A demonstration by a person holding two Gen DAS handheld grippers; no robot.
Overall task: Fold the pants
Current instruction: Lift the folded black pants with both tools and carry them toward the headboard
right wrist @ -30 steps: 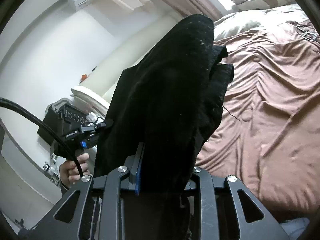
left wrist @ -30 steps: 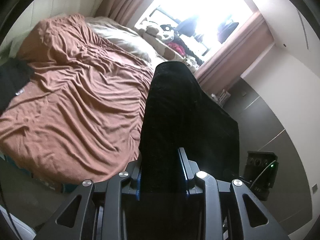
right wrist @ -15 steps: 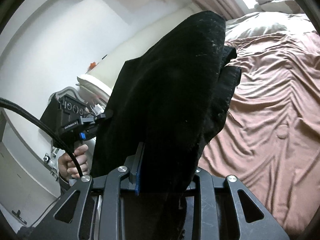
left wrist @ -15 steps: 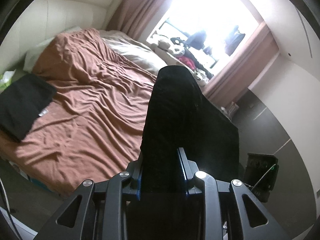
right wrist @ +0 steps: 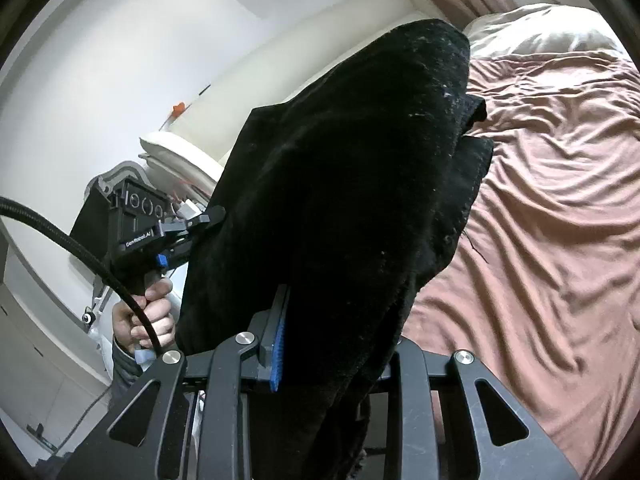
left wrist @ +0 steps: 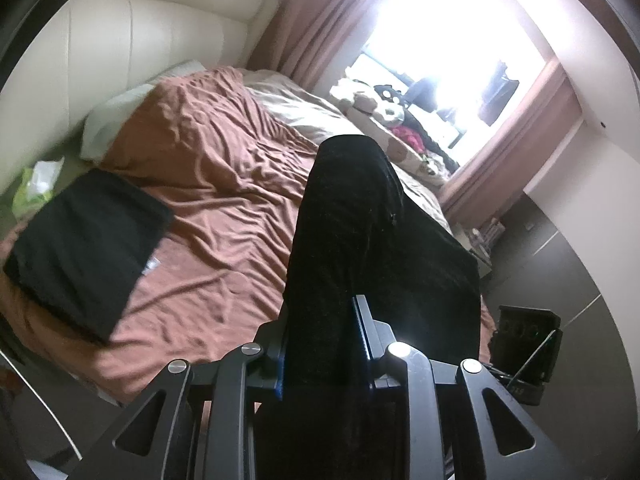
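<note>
Two black tools, left (left wrist: 323, 340) and right (right wrist: 336, 344), each clamp one fuzzy black pair of pants (left wrist: 360, 232) above the rumpled brown-sheeted bed (left wrist: 224, 208), a second folded black garment (left wrist: 84, 248) at nine o'clock.

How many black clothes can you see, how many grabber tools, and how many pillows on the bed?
Black clothes: 2, the black pants held up in both grippers, and a folded black garment lying on the bed.
Grabber tools: 2, the left gripper and the right gripper.
Pillows: 1, the pale pillow by the headboard.
Total: 5
</note>
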